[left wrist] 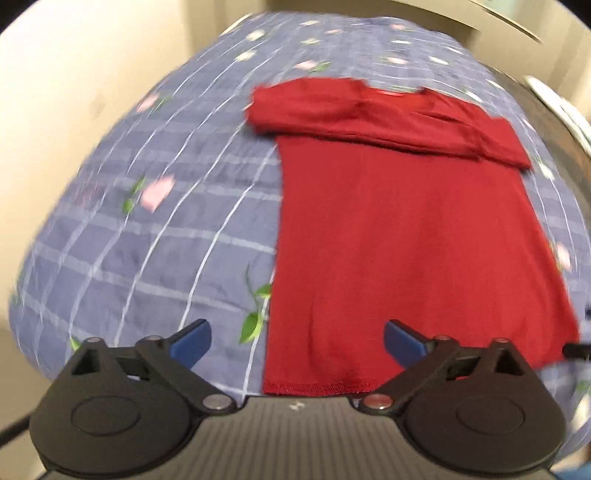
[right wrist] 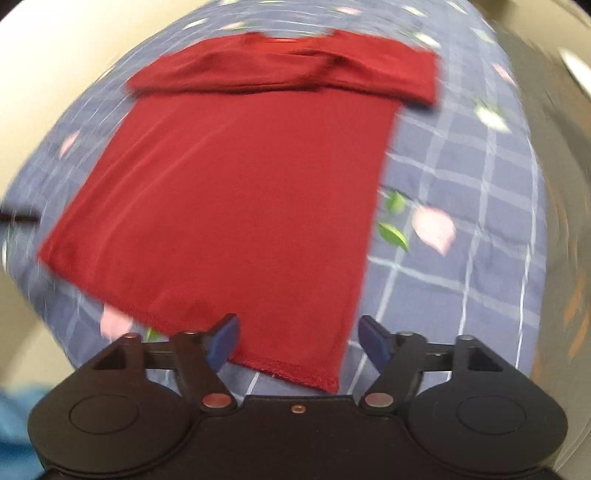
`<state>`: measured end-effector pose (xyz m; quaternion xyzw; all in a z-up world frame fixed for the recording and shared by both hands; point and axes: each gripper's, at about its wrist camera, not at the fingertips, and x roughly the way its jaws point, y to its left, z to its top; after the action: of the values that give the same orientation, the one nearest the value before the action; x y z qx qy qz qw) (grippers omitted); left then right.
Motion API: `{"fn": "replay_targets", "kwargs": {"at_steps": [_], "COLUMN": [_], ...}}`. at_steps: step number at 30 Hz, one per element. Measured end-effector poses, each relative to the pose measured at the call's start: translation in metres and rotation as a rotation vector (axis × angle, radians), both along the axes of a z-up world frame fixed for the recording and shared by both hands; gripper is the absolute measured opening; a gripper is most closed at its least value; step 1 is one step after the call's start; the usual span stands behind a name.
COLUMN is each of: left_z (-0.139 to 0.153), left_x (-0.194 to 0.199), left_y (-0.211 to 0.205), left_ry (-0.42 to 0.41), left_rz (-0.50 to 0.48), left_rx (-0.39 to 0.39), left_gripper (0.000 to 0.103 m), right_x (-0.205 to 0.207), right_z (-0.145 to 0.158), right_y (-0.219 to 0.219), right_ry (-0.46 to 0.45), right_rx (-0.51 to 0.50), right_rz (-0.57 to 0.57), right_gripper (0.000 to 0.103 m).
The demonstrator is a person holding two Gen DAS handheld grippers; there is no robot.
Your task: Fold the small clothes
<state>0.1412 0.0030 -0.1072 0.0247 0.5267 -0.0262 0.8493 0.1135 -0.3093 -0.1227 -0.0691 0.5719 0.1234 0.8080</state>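
A dark red T-shirt (left wrist: pixel 406 229) lies flat on a blue checked bedspread (left wrist: pixel 147 221), its sleeves folded across the top and its hem toward me. My left gripper (left wrist: pixel 297 343) hovers open over the hem's left corner, with nothing between its blue fingertips (left wrist: pixel 192 341). In the right wrist view the same T-shirt (right wrist: pixel 240 192) fills the middle. My right gripper (right wrist: pixel 299 341) is open above the hem's right corner, and the cloth lies loose beneath it. Both views are blurred by motion.
The bedspread (right wrist: pixel 461 258) has white grid lines with pink petals and green leaves. A cream wall (left wrist: pixel 55 92) rises at the left. Something pale stands behind the bed (left wrist: pixel 461 14). A blue patch (right wrist: pixel 14 435) shows at the lower left of the right wrist view.
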Motion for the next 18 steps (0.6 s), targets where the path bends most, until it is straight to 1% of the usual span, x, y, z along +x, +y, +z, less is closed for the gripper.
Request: {"fn": "replay_targets", "kwargs": {"at_steps": [2, 5, 10, 11, 12, 16, 17, 18], "left_z": [-0.003, -0.009, -0.02, -0.022, -0.023, -0.027, -0.027, -0.028], "left_x": [-0.003, -0.007, -0.016, -0.017, -0.018, -0.02, -0.021, -0.021], "left_y": [-0.012, -0.027, -0.041, -0.042, -0.044, -0.051, -0.052, -0.054], "left_ry": [0.008, 0.028, 0.05, 0.057, 0.061, 0.062, 0.061, 0.06], "left_rz": [-0.072, -0.152, -0.222, -0.234, -0.246, -0.289, -0.299, -0.31], "left_rx": [0.042, 0.073, 0.095, 0.098, 0.105, 0.129, 0.13, 0.128], "left_gripper": [0.102, 0.102, 0.102, 0.102, 0.102, 0.102, 0.103, 0.103], "right_x": [-0.006, -0.011, -0.017, -0.017, -0.017, -0.014, -0.014, -0.013], "right_z": [-0.003, -0.011, -0.031, -0.035, -0.039, -0.046, -0.046, -0.046], "right_y": [0.018, 0.037, 0.057, 0.061, 0.062, 0.064, 0.065, 0.065], "right_ry": [-0.008, 0.01, 0.055, 0.058, 0.057, 0.031, 0.022, 0.014], "right_rx": [-0.035, -0.041, -0.081, -0.098, -0.11, -0.135, -0.134, -0.128], "right_rz": [0.129, 0.234, 0.312, 0.313, 0.312, 0.302, 0.305, 0.309], "right_gripper": [0.079, 0.078, 0.073, 0.069, 0.068, 0.068, 0.06, 0.045]}}
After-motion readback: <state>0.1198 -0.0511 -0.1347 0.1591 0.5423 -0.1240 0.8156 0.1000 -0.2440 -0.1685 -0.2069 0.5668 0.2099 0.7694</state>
